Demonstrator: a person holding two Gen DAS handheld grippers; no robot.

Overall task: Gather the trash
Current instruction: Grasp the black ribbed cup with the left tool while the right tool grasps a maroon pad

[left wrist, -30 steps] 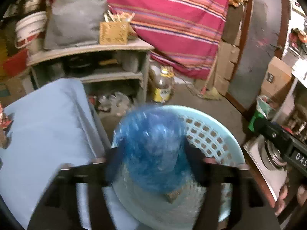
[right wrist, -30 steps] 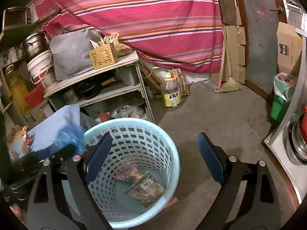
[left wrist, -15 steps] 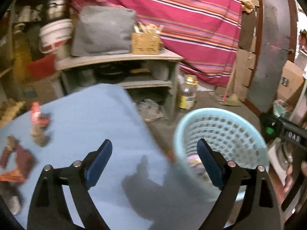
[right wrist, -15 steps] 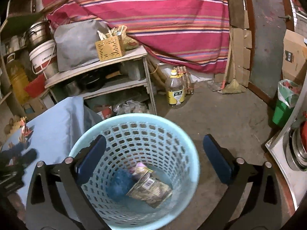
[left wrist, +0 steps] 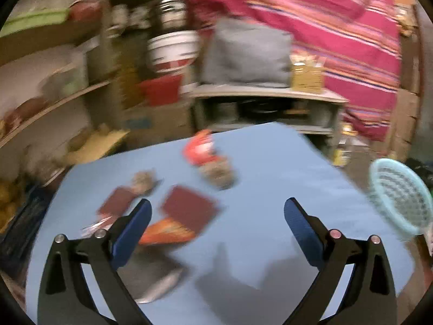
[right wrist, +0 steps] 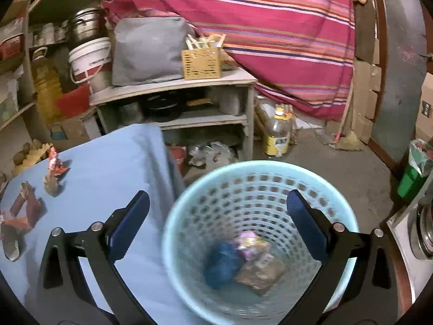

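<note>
The left gripper (left wrist: 216, 224), jaws opening with nothing between them, is the nearer hand: the dark red wrapper (left wrist: 189, 210) lies just ahead, left of centre, on the blue tablecloth (left wrist: 270, 168); the right gripper (right wrist: 216, 222) hangs wide and empty over the basket (right wrist: 189, 197)

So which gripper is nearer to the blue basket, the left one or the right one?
The right gripper: it is open directly above the blue basket. The left gripper, jaws opening and empty, is over the table, the basket off to its right.

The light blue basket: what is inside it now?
The basket holds a blue crumpled bag, a pink wrapper and a brown packet. Anything beneath them is covered.
</note>
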